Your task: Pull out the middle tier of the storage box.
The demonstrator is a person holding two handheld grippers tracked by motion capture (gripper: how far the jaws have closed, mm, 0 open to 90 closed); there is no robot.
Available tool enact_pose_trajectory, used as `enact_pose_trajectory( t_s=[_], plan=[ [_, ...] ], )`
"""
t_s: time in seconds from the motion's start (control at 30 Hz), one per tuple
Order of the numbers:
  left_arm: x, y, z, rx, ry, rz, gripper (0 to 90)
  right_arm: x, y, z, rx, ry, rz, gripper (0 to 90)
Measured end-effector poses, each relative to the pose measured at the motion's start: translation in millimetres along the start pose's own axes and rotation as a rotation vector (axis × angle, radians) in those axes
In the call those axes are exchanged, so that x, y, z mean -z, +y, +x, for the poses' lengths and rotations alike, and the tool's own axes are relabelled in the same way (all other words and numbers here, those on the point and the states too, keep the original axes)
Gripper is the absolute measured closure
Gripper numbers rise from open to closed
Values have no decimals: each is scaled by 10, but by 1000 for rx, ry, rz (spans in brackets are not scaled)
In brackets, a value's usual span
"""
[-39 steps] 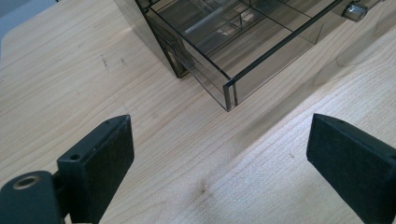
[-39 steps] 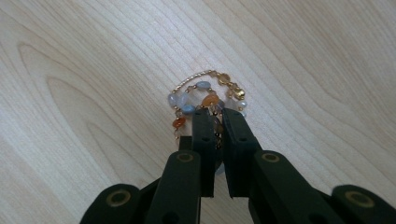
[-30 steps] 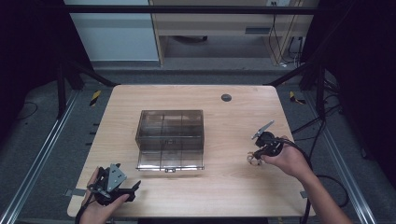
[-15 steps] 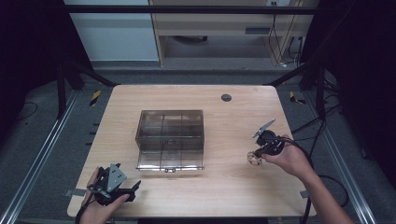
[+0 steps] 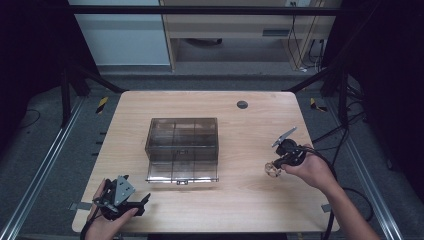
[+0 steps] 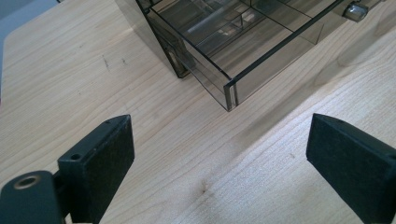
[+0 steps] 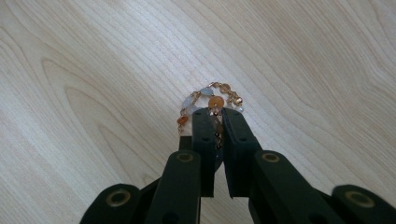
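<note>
Broad wooden table (image 5: 210, 200), pale grain, rounded corners, set on a dark frame above grey floor. At its far edge, right of centre, a small dark round grommet (image 5: 242, 104). Near the middle, slightly left, a smoky clear plastic organiser box (image 5: 183, 149), flat on the wood, divided inside into compartments, with a small latch on its near edge; in the left gripper view the same box (image 6: 243, 42) seen corner-on, one near corner close ahead and a clear clasp at the upper right. At the near left corner of the table, the left gripper (image 5: 142, 202) in a hand, grey three-cornered plate on top, well apart from the box; jaws spread wide in the left gripper view, bare wood between them, nothing held or touched. Right of the box and well clear of it, the right gripper (image 5: 273, 168) in the other hand, tilted down toward the table, forearm coming in from the lower right. In the right gripper view, that gripper (image 7: 217, 112) with jaws pressed nearly together, pinching a beaded bracelet (image 7: 211, 100) at the tips. Bracelet a small loop of orange, amber and pale beads on a thin chain, curving out beyond the jaw tips just above the wood; whether resting on the table or lifted off it, not clear. From the high view, a small pale ring of beads (image 5: 272, 170) at the gripper's tip.
</note>
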State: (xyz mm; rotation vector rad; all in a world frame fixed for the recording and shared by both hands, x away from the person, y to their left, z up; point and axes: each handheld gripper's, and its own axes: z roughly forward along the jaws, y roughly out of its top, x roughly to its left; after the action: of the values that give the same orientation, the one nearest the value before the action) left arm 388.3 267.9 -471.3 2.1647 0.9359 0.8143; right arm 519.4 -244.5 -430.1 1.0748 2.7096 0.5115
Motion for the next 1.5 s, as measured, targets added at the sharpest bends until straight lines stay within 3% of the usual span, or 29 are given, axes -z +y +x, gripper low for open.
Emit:
enact_pose_trajectory(
  t_s=[0.77, 1.5],
  plan=[
    [-4, -1, -5, -2, 0, 2, 78, 547, 175, 31, 12, -27, -104, 846],
    [-7, -1, -8, -11, -1, 10, 78, 1093, 532, 361, 98, -37, -202, 846]
  ],
)
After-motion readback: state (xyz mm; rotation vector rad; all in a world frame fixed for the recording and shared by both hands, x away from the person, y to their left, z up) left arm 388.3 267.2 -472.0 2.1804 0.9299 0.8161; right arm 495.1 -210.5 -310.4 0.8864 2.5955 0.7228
